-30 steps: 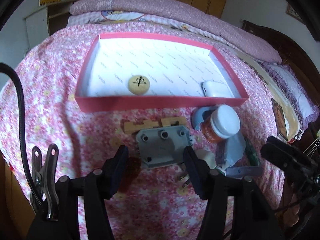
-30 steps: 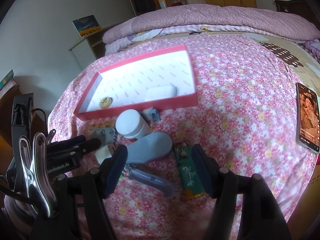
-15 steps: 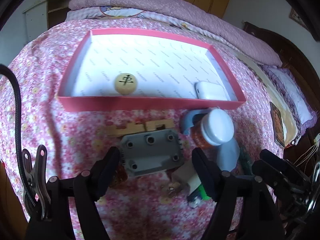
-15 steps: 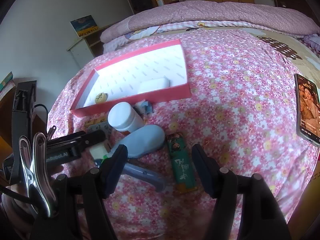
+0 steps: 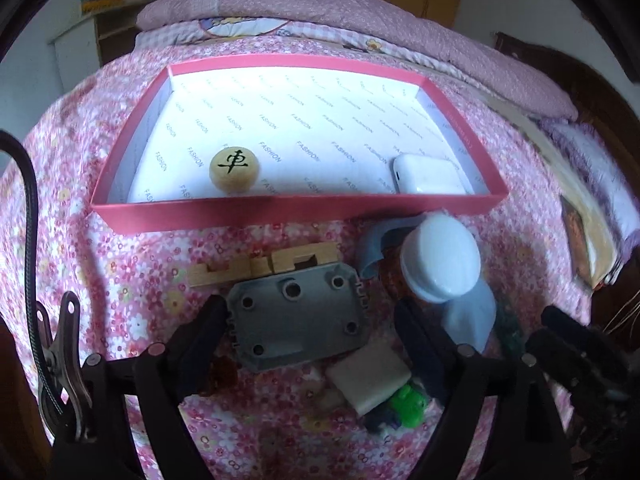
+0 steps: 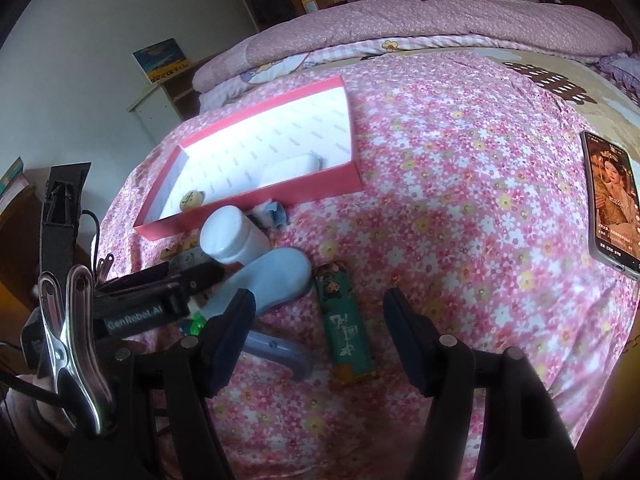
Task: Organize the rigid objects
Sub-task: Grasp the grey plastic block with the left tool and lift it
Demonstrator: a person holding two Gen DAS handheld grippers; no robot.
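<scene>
A pink-walled box lies on the flowered bedspread and holds a round wooden chess piece and a white case. In front of it lie a notched wooden block and a grey plastic plate with holes. My left gripper straddles the grey plate, its jaws opening, pads apart from the plate's sides. A white-capped jar stands to the right. My right gripper is open above a green lighter. The box and jar also show in the right wrist view.
A light blue case, a grey-blue handle, a white plug block and a green toy crowd the jar's near side. A phone lies far right. Folded quilts line the bed's far edge.
My left gripper moved forward toward the box and its jaws widened around the grey plate. The right gripper stayed almost still over the lighter.
</scene>
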